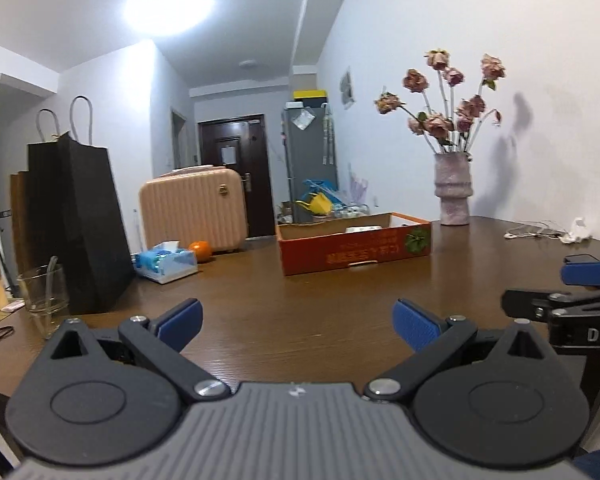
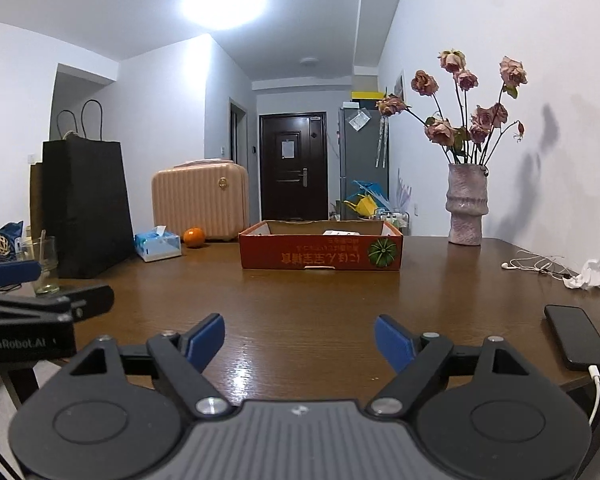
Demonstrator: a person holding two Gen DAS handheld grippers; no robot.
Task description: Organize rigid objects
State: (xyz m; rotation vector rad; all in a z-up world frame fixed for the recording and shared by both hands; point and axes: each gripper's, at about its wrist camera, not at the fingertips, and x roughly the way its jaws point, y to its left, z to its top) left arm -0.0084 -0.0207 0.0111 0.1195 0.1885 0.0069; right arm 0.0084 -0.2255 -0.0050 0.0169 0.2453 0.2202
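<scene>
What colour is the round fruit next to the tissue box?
The fruit is orange. It shows best in the right wrist view, just right of the tissue box.

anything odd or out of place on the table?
Minor things only. A crumpled white tissue and tangled earphones lie loose by the wall. The phone sits at the table edge, its cable hanging off. The cardboard box has upside-down print.

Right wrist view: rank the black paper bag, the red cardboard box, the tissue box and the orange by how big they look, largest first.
1. black paper bag
2. red cardboard box
3. tissue box
4. orange

All stand about equally far back, so the order is fairly safe.
</scene>
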